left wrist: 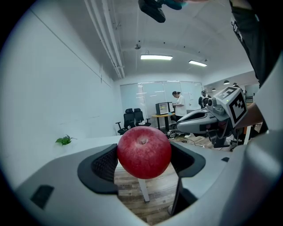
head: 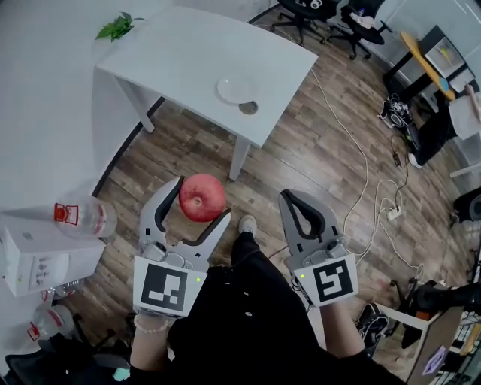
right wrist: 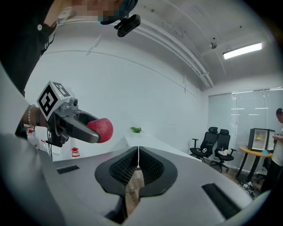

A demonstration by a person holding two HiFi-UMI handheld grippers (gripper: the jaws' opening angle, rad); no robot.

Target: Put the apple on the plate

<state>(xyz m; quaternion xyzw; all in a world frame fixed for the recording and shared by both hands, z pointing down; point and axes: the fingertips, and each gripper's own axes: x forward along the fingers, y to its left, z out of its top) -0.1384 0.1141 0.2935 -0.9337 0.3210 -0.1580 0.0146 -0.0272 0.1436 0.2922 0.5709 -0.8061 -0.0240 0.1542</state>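
My left gripper (head: 201, 199) is shut on a red apple (head: 201, 197), held over the wooden floor short of the white table (head: 180, 53). In the left gripper view the apple (left wrist: 143, 152) sits squeezed between the two dark pads. A white plate (head: 234, 91) lies near the table's near right edge, with a small round thing (head: 249, 107) touching its rim. My right gripper (head: 296, 206) hangs beside the left one, shut with its pads (right wrist: 146, 165) touching and nothing between them. The right gripper view shows the left gripper with the apple (right wrist: 101, 129) off to its left.
A small green plant (head: 116, 27) stands at the table's far left corner. Water bottles (head: 84, 217) and a white box (head: 41, 259) are at my left. Cables (head: 368, 180) run over the floor at right. Office chairs (head: 331, 19) stand beyond the table.
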